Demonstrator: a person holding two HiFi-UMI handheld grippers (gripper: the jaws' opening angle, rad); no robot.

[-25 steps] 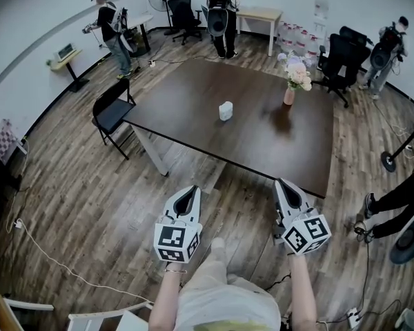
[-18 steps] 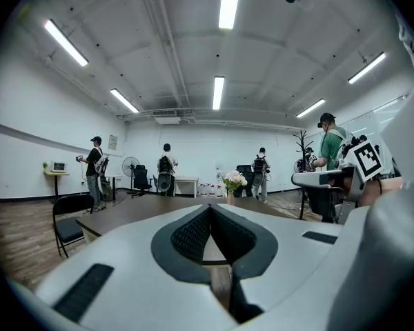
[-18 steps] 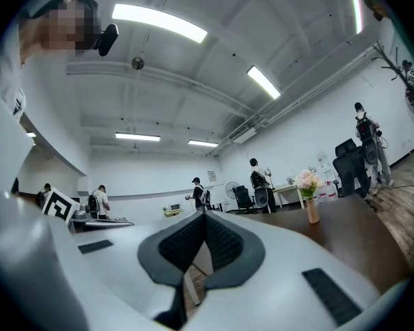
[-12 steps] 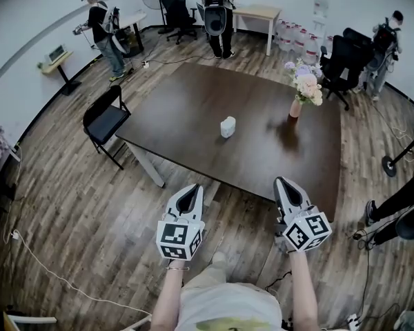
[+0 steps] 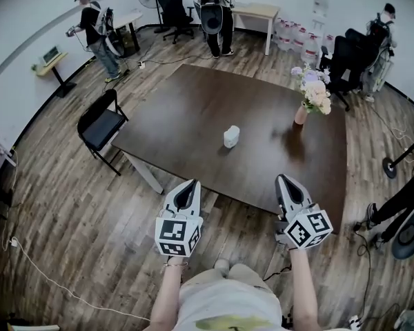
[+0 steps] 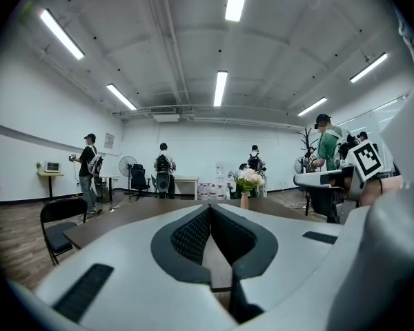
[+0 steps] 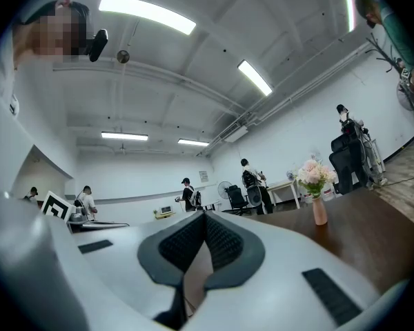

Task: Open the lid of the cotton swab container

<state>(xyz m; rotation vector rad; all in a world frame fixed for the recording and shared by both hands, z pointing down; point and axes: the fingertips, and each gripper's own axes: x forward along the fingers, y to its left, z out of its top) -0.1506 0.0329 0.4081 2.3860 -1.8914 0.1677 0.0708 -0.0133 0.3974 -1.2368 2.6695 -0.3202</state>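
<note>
A small white cotton swab container (image 5: 231, 136) stands upright near the middle of the dark brown table (image 5: 193, 112). My left gripper (image 5: 190, 187) is held over the floor just short of the table's near edge, jaws shut and empty. The right gripper (image 5: 284, 181) hovers at the near edge further right, also shut with nothing in it. Both are well short of the container. In the left gripper view the shut gripper (image 6: 209, 209) points level across the table; the right gripper (image 7: 204, 216) looks the same in its own view. The container is hidden in both gripper views.
A pink vase of flowers (image 5: 312, 100) stands on the table's right side. A black folding chair (image 5: 100, 126) sits by the left corner. Several people stand at the room's far side and right; office chairs, a fan and a small desk line the far wall.
The table and container have drawn nearer in the head view as I walk toward it. Both grippers keep the same shut pose in front of me.
</note>
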